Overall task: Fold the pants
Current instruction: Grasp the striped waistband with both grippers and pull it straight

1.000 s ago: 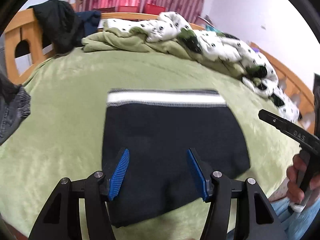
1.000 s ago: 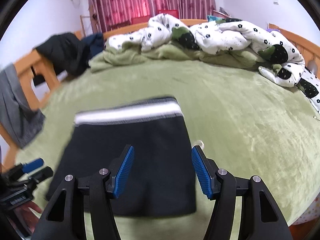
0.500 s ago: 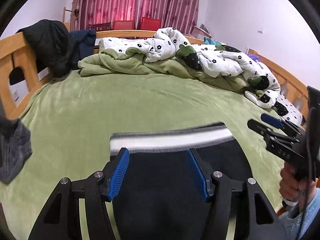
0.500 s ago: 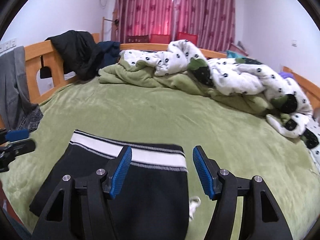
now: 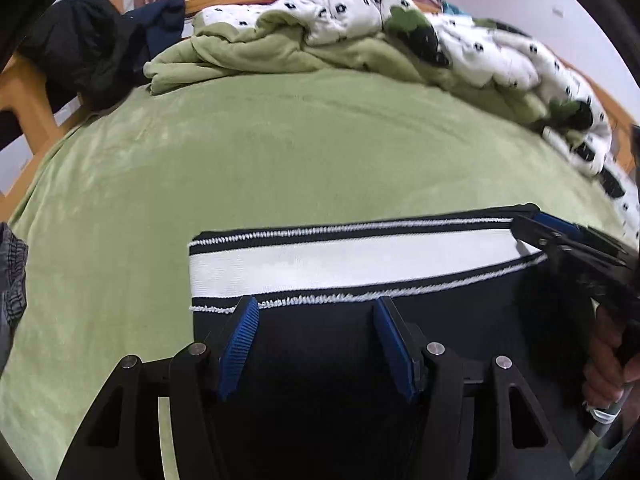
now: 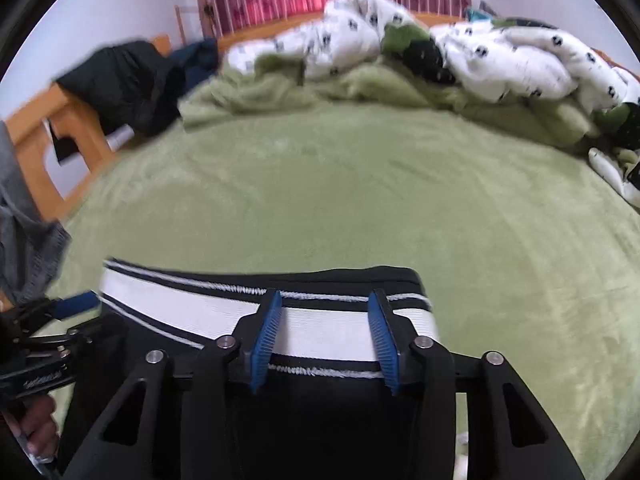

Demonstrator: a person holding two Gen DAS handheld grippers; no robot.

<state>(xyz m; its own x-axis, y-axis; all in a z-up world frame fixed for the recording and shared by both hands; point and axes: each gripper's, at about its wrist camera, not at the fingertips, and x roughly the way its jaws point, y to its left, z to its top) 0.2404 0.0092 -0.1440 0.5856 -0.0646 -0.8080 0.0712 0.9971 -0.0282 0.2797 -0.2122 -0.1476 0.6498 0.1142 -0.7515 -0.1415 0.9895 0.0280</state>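
Note:
The folded black pants (image 5: 328,360) lie flat on the green bed, their white striped waistband (image 5: 352,260) at the far edge. My left gripper (image 5: 316,336) is open and hovers low over the black fabric just behind the waistband's left part. My right gripper (image 6: 324,332) is open over the waistband (image 6: 180,304) near the pants' (image 6: 320,412) right end. Each gripper shows at the side of the other's view: the right gripper (image 5: 568,248) by the waistband's right corner, the left gripper (image 6: 52,320) by its left corner.
A crumpled white spotted duvet (image 5: 460,40) and green blanket (image 5: 248,52) lie at the bed's far side. Dark clothes (image 5: 88,48) hang on the wooden bed frame (image 6: 44,140) at the left. Grey cloth (image 6: 24,240) hangs at the left edge. Green bedsheet (image 5: 280,160) stretches beyond the pants.
Both grippers have moved forward and lower over the pants toward the waistband, which now looks much larger and closer. Both stay open.

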